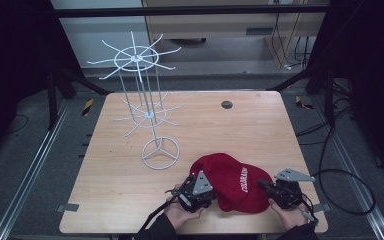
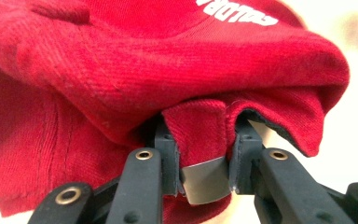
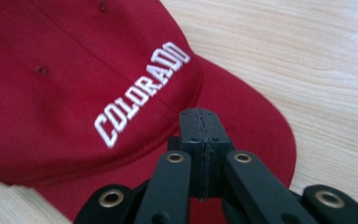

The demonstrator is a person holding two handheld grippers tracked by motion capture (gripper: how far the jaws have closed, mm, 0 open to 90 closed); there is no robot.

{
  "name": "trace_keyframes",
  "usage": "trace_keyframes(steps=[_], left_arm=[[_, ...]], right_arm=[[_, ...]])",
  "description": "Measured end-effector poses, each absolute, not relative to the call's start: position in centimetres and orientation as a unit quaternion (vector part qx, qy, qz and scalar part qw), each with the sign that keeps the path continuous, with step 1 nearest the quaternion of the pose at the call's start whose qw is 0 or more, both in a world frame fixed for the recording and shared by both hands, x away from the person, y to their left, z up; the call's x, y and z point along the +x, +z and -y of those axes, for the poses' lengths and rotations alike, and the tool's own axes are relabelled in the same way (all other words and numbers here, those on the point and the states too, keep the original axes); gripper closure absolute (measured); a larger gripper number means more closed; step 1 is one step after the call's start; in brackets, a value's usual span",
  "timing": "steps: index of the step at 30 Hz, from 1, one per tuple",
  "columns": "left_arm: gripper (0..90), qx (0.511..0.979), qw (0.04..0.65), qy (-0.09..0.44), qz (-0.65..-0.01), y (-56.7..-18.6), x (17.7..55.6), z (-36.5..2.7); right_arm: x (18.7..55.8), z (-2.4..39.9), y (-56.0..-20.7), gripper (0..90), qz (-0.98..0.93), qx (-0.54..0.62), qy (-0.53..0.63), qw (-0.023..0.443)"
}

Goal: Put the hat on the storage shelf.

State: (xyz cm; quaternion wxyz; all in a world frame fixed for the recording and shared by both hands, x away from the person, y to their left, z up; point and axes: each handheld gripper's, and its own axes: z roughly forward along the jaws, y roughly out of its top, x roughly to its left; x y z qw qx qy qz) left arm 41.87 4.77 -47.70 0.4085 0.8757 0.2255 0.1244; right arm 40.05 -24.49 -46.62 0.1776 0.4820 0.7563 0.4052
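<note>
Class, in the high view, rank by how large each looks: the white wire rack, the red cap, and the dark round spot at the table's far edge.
1. white wire rack, tallest and widest spread
2. red cap
3. dark round spot, smallest by far; it lies farther from the camera, but the gap is too great to matter.

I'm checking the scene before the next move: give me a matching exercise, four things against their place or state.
Things:
1. left gripper
2. right gripper
3. red cap
4. white wire rack

States:
A. stands at the table's far left
B. fingers pressed together, nothing between them
C. fingers clamped on a fold of red fabric
D. lies on the table's near edge, between both grippers

Pairs: 1-C, 2-B, 3-D, 4-A
</note>
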Motion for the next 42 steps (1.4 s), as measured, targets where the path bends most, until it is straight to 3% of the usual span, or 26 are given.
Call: trace_keyframes(steps=[4, 13, 23, 29, 34, 37, 42], left_arm=[[67.0, 0.880, 0.394, 0.136, -0.226, -47.9, 42.2, -5.3], [49.0, 0.891, 0.370, 0.144, -0.221, -47.1, 41.6, -7.8], [32.9, 0.896, 0.353, 0.115, -0.245, -46.7, 41.6, -11.1], [32.9, 0.895, 0.353, 0.118, -0.244, -46.6, 41.2, -11.7], [33.0, 0.892, 0.360, 0.116, -0.247, -47.0, 40.5, -12.1], [39.4, 0.893, 0.358, 0.109, -0.251, -47.6, 40.4, -12.2], [59.0, 0.890, 0.362, 0.098, -0.259, -47.8, 40.6, -12.3]], right_arm=[[40.2, 24.2, -47.0, 90.0, -0.760, 0.474, 0.409, 0.177], [40.6, 23.4, -46.2, 82.8, -0.760, 0.446, 0.432, 0.192], [41.4, 22.1, -45.6, 71.8, -0.761, 0.430, 0.444, 0.200], [43.0, 20.1, -45.5, 56.5, -0.763, 0.411, 0.456, 0.202], [45.2, 18.0, -45.8, 51.9, -0.768, 0.404, 0.459, 0.188], [46.3, 17.0, -46.3, 52.2, -0.775, 0.401, 0.455, 0.179], [47.4, 15.8, -47.3, 60.4, -0.795, 0.397, 0.430, 0.162]])
